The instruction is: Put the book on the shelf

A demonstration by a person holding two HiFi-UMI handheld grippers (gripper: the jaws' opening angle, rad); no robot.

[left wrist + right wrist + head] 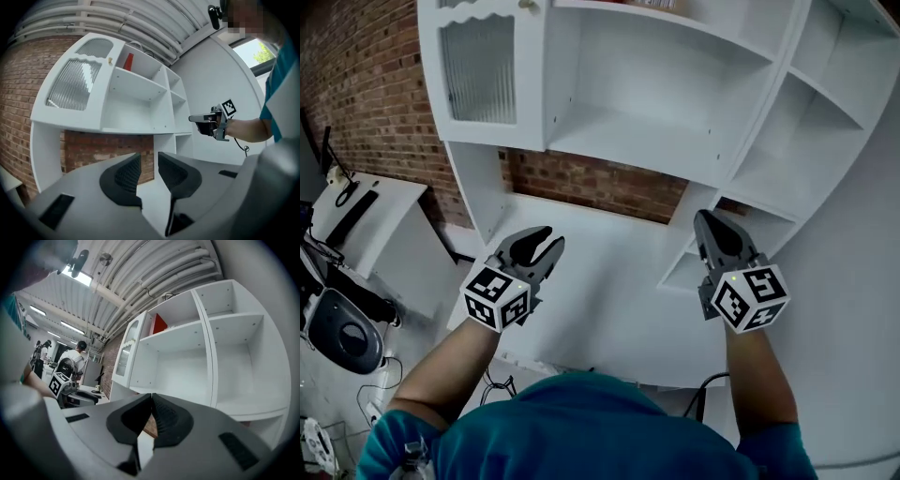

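Note:
A red book [128, 62] stands upright in the top compartment of the white shelf unit [656, 141]; the right gripper view shows the red book [159, 323] in that same high compartment. My left gripper [546, 234] hovers over the white desk top [609, 300] below the shelves. Its jaws [149, 157] stand apart with nothing between them. To the right, my right gripper [703, 217] points at the shelf unit's lower right part, and its jaws [151, 397] meet at the tips with nothing held. Both grippers are far below the book.
A ribbed-glass cabinet door [478, 66] closes the unit's upper left. Brick wall [591, 183] shows behind the open back. A white side table [356, 206] with cables and gear stands at the left. People [75, 357] stand far off in the room.

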